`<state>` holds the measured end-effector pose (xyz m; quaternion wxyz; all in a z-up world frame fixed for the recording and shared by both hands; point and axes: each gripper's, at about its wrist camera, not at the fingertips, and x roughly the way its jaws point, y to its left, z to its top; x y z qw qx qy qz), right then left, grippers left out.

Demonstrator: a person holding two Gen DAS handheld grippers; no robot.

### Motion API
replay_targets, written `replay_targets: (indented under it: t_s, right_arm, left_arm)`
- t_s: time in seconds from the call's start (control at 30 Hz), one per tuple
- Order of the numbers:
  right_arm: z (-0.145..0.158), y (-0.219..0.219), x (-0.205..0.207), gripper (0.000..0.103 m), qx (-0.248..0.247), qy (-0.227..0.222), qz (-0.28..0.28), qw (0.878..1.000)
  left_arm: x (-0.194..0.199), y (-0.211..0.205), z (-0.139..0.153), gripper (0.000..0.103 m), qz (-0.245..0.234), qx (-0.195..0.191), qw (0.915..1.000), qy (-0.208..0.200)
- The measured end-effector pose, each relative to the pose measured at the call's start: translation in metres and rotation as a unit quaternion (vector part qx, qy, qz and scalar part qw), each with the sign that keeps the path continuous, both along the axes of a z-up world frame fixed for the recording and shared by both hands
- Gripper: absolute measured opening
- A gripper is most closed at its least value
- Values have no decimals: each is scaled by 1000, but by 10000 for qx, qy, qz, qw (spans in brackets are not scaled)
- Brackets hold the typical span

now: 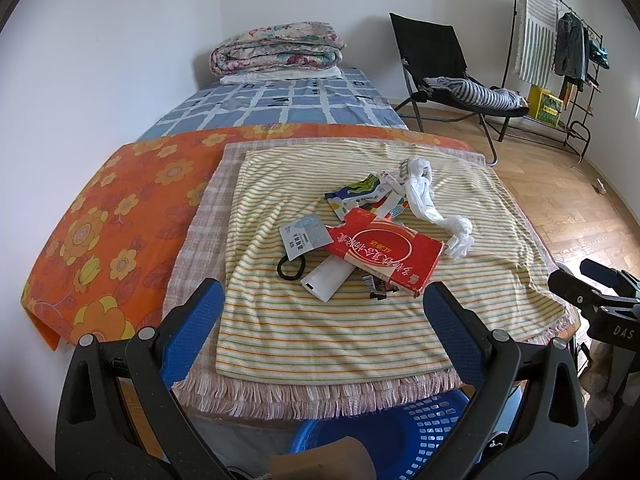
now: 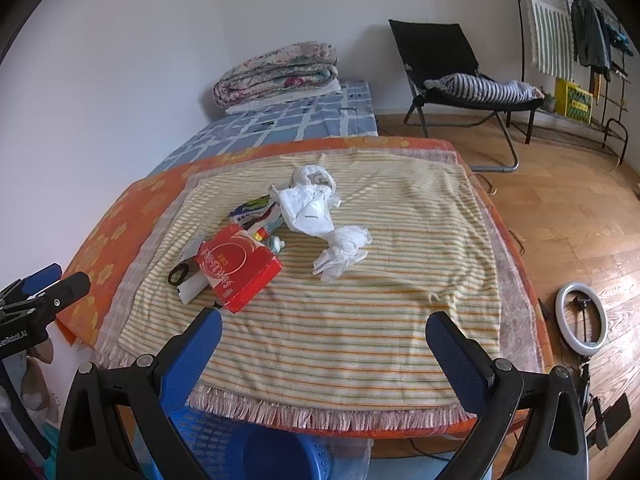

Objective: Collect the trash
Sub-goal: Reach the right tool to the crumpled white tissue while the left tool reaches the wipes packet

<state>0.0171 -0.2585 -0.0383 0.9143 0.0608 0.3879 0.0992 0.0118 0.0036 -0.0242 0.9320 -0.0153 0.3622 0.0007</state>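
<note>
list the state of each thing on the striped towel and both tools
left tool: open, empty
right tool: open, empty
red box: lying flat, torn open at one end
white plastic bag: crumpled, twisted
black hair tie: loose, flat
blue basket: upright below the table edge

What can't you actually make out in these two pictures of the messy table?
- Small dark item, left wrist view: mostly hidden under the red box; too small to identify.
- Blue basket, both views: cut off by the bottom edge and the table's fringe; contents unseen.
- Tube, right wrist view: mostly hidden behind the red box.
- Print on the grey card: too small to read.
</note>
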Motion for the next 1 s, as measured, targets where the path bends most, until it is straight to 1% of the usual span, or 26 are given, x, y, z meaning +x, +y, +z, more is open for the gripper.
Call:
replay_targets:
  t_s: [0.2,0.4,0.5,0.6,0.7,0.8,0.87,1.0]
  right_arm:
    - [-3,2,0,103,-72,13,-7,10000]
    - [-6,3,2,103,-344,-172,-4,9993]
    - [-6,5,6,103,-460,-201,52,9987]
    - [-4,4,14,103,-476,-178,75,9987]
    - [-1,1,24,103,-402,-74,98,9991]
    - [2,-3,41,103,-220,77,77,9997]
    - [2,-4,51,103,-235,98,45,9997]
    - [2,-3,77,103,-303,174,102,9993]
  left_arm:
    - [0,3,-5,102,23,50,10000,-6]
    - [8,23,-21,102,62,-66,9997,221]
    - [14,31,-22,102,96,-175,9992,352]
    - [22,39,-20,102,139,-269,9985,460]
    - [36,48,-16,102,213,-394,9972,605]
    - [54,61,-15,102,299,-711,9939,789]
    - [68,67,-13,102,330,-860,9915,916]
    - [94,66,-14,102,311,-830,9907,1033]
